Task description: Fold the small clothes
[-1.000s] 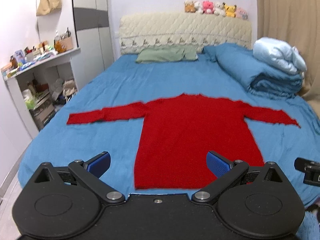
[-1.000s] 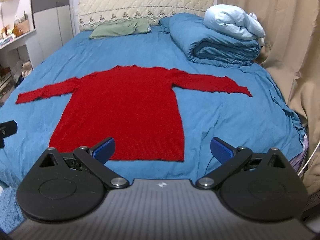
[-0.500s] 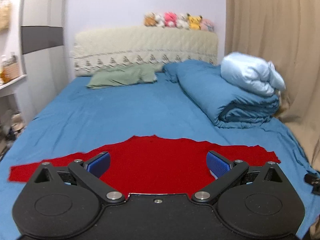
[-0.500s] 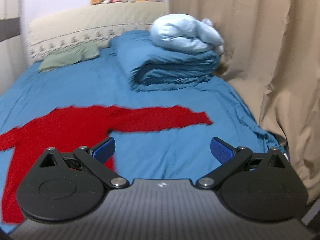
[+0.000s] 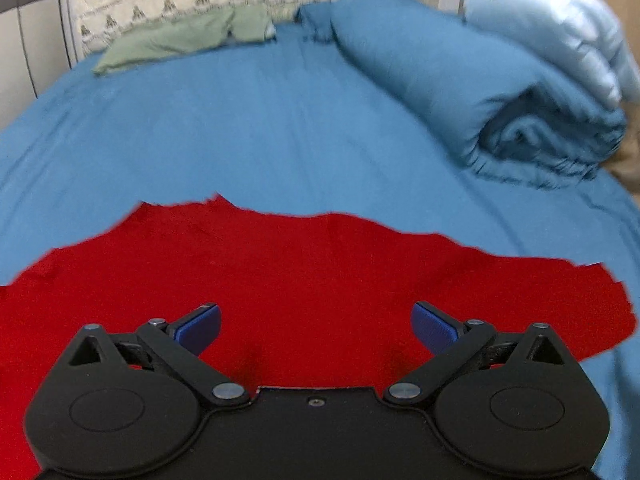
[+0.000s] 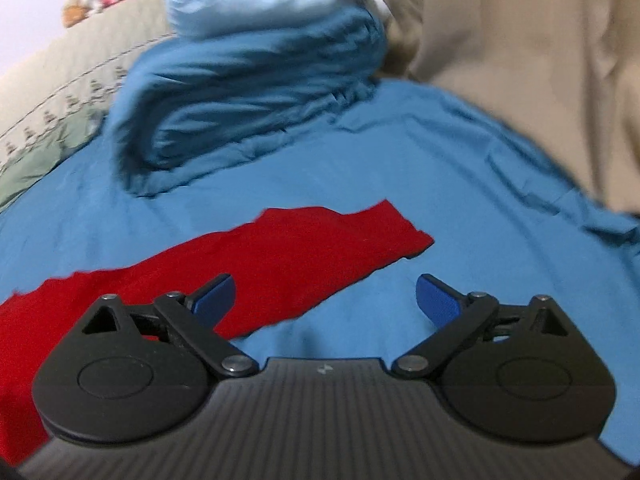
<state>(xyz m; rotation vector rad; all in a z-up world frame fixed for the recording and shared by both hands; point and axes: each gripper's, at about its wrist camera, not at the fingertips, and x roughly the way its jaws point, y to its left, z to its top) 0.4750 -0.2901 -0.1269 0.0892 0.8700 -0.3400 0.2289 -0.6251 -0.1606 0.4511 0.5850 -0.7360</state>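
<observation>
A red knit sweater [image 5: 304,276] lies flat on the blue bed sheet [image 5: 248,136]. My left gripper [image 5: 316,326] is open and empty, low over the sweater's upper body near the collar. In the right wrist view the sweater's right sleeve [image 6: 296,256] stretches out to its cuff. My right gripper [image 6: 325,300] is open and empty, just in front of that sleeve, with its left finger over the red cloth and its right finger over bare sheet.
A rolled blue duvet [image 5: 472,92] with a light blue blanket [image 5: 560,28] on top lies at the back right; it also shows in the right wrist view [image 6: 248,92]. A green pillow [image 5: 180,40] rests by the headboard. A beige curtain [image 6: 520,60] hangs to the right.
Both grippers have moved forward and down over the bed. The left now hovers over the sweater's chest, and the right has swung right to the right sleeve. Both stay open.
</observation>
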